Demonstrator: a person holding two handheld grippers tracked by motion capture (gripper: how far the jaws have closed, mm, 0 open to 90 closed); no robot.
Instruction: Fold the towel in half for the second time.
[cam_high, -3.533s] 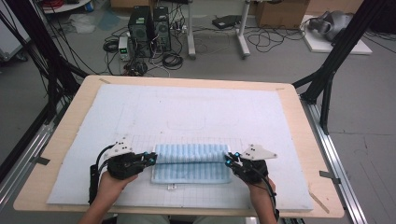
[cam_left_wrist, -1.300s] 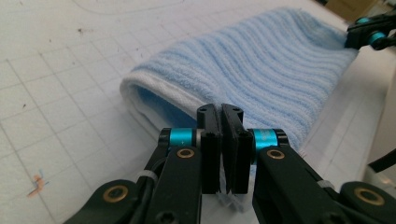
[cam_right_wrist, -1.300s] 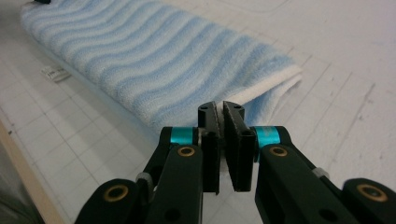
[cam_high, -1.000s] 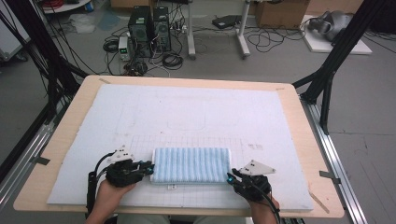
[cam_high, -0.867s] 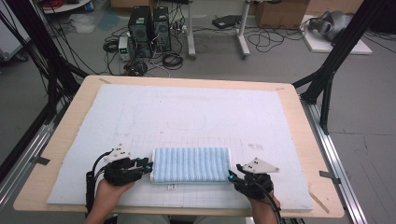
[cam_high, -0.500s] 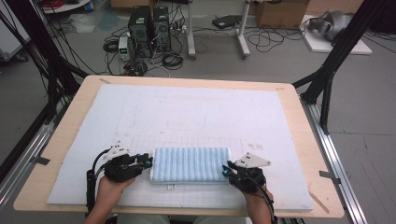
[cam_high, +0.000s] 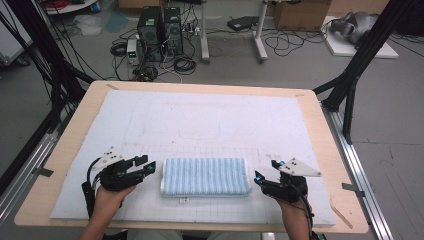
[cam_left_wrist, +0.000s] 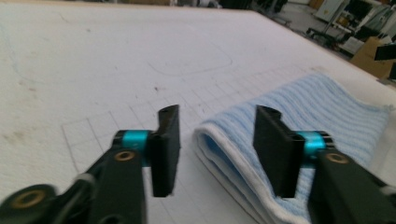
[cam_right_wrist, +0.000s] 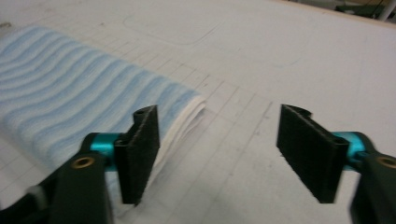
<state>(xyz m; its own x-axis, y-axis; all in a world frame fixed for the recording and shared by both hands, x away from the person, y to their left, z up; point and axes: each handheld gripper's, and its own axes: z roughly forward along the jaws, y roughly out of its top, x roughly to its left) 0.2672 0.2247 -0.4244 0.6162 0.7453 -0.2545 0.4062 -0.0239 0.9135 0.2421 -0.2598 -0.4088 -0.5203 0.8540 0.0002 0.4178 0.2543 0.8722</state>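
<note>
A folded towel with light-blue stripes lies flat on the white gridded mat, near the table's front edge. My left gripper stands open just off the towel's left end. In the left gripper view the folded white-hemmed edge of the towel reaches into the gap between the jaws of that gripper, and neither jaw presses it. My right gripper stands open a little right of the towel's right end. In the right gripper view the towel lies beside its left jaw, with bare mat between the jaws of the gripper.
The mat covers most of a wooden table. Faint pencil outlines mark the mat behind the towel. Black frame posts rise at the table's far corners. Computers and cables sit on the floor beyond.
Both grippers were at the towel's two ends; they have since drawn apart from it, the right one out to the right. The towel lies still.
</note>
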